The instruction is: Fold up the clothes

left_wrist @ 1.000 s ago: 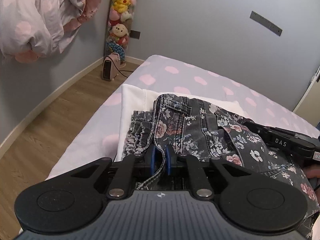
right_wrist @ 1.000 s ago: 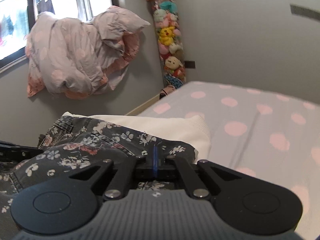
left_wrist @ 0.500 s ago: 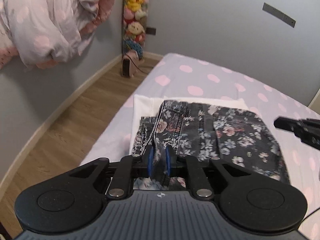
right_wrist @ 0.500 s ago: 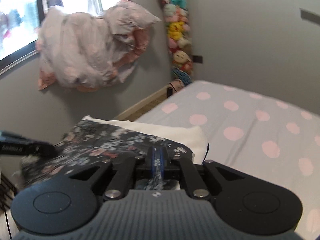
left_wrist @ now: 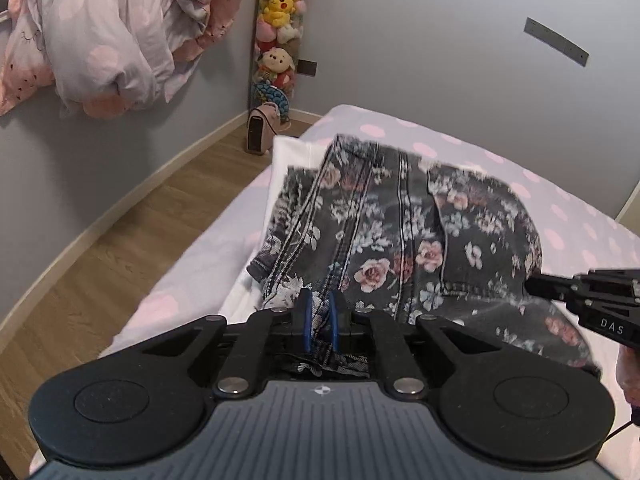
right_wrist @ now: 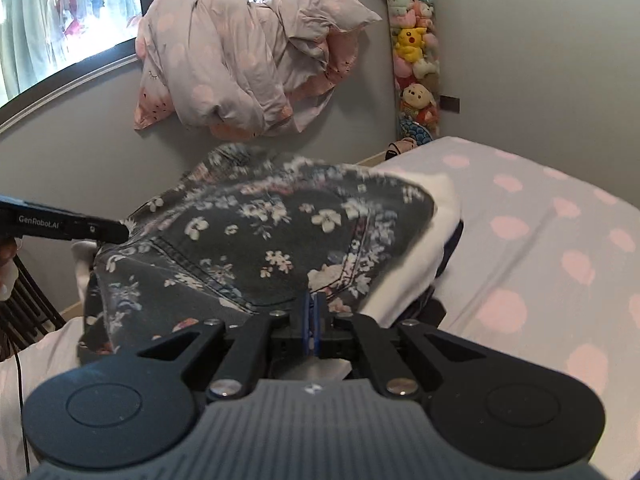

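Left wrist view: the left gripper (left_wrist: pixel 320 322) has its 2 blue pads closing on a hem of the floral denim garment (left_wrist: pixel 400 236), with the fabric between them. This dark garment, printed with pink and white flowers, spreads over a white folded cloth (left_wrist: pixel 290 156) on the pink-dotted bedsheet (left_wrist: pixel 560 208). At the right edge the right gripper (left_wrist: pixel 538 286) meets the garment's other side. Right wrist view: the right gripper (right_wrist: pixel 314 322) is clamped tight on the garment's (right_wrist: pixel 260 236) near edge, and the left gripper (right_wrist: pixel 116 232) touches its far left side. A bundled duvet (right_wrist: pixel 244 64) hangs on the wall beside a column of plush toys (right_wrist: pixel 414 52)
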A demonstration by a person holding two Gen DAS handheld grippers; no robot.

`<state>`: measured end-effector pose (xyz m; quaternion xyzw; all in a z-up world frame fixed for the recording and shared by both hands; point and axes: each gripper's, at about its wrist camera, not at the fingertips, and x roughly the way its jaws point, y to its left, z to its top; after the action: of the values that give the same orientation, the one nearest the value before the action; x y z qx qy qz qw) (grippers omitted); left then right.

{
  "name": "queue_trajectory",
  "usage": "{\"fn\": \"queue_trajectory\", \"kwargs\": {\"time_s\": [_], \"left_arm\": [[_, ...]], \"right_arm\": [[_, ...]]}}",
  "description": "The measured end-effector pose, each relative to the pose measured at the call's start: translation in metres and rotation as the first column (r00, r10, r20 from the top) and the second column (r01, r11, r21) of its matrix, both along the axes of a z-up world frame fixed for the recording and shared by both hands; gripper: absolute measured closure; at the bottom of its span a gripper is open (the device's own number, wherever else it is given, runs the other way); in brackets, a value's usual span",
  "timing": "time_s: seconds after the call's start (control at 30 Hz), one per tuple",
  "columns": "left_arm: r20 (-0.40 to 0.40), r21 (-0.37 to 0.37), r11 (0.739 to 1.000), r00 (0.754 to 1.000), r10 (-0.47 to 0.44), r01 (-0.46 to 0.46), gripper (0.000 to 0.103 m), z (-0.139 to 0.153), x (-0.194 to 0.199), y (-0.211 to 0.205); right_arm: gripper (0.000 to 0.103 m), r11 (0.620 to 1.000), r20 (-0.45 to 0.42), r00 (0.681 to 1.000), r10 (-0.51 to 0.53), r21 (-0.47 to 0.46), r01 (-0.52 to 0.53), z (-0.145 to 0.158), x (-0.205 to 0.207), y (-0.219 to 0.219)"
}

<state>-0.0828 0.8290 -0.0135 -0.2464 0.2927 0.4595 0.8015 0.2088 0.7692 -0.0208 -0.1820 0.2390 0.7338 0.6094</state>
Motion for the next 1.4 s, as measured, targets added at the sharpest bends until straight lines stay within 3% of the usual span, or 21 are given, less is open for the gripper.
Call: {"fn": "queue_trajectory", "kwargs": {"time_s": [0.07, 0.2, 0.3, 0.37, 0.4, 0.47, 0.53, 0.6, 0.7, 0.87, 1.0, 1.17, 1.37, 1.4], "left_arm": [[0.017, 0.004, 1.000, 1.000, 0.003, -0.003, 0.093, -0.006, -0.001, 0.001], [0.042, 0.002, 1.000, 0.999, 0.017, -0.018, 0.093, -0.003, -0.004, 0.002], [0.004, 0.070, 0.996, 0.999, 0.046, -0.047, 0.093, 0.008, 0.001, -0.014], [0.003, 0.115, 0.990, 0.996, 0.085, -0.084, 0.091, 0.014, 0.003, -0.029], [0.004, 0.136, 0.986, 0.995, 0.101, -0.101, 0.087, 0.018, 0.004, -0.037], [0.011, 0.170, 0.978, 0.992, 0.122, -0.122, 0.078, 0.024, 0.006, -0.055], [0.021, 0.196, 0.971, 0.991, 0.133, -0.135, 0.073, 0.027, 0.009, -0.073], [0.022, 0.218, 0.963, 0.987, 0.156, -0.157, 0.055, 0.028, 0.011, -0.091], [0.010, 0.255, 0.946, 0.979, 0.201, -0.197, 0.042, 0.024, 0.014, -0.117], [-0.013, 0.250, 0.933, 0.963, 0.270, -0.258, 0.035, 0.008, 0.018, -0.151], [-0.038, 0.265, 0.936, 0.967, 0.250, -0.232, 0.028, -0.004, 0.020, -0.178], [-0.081, 0.300, 0.939, 0.976, 0.200, -0.167, 0.027, 0.000, 0.019, -0.229], [-0.070, 0.277, 0.955, 0.989, 0.133, -0.108, 0.023, 0.039, -0.007, -0.315], [-0.067, 0.279, 0.955, 0.990, 0.124, -0.101, 0.018, 0.048, -0.011, -0.329]], "right_arm": [[0.103, 1.000, 0.022, 1.000, 0.000, 0.023, 0.000, -0.007, -0.003, -0.001], [0.103, 0.999, -0.029, 0.999, -0.037, 0.006, 0.037, -0.008, 0.001, 0.001], [0.103, 0.998, -0.025, 0.998, -0.065, -0.004, 0.065, -0.002, -0.005, -0.003], [0.096, 0.997, -0.025, 0.996, -0.081, 0.010, 0.082, 0.003, -0.009, -0.012], [0.094, 0.995, -0.039, 0.995, -0.093, 0.024, 0.094, 0.006, -0.009, -0.018], [0.073, 0.991, -0.091, 0.989, -0.118, 0.057, 0.123, 0.010, -0.005, -0.035], [0.072, 0.987, -0.121, 0.984, -0.131, 0.081, 0.142, 0.015, -0.004, -0.050], [0.072, 0.982, -0.099, 0.985, -0.145, 0.105, 0.155, 0.019, -0.009, -0.067], [0.071, 0.978, -0.072, 0.986, -0.152, 0.135, 0.161, 0.025, -0.019, -0.089], [0.068, 0.970, -0.044, 0.984, -0.173, 0.167, 0.178, 0.026, -0.035, -0.121], [0.066, 0.965, -0.053, 0.979, -0.195, 0.169, 0.201, 0.020, -0.049, -0.146], [0.066, 0.959, -0.052, 0.976, -0.210, 0.181, 0.216, 0.018, -0.074, -0.190], [0.062, 0.948, -0.057, 0.966, -0.251, 0.186, 0.257, 0.055, -0.112, -0.276], [0.061, 0.946, -0.052, 0.965, -0.258, 0.189, 0.263, 0.063, -0.119, -0.292]]}}
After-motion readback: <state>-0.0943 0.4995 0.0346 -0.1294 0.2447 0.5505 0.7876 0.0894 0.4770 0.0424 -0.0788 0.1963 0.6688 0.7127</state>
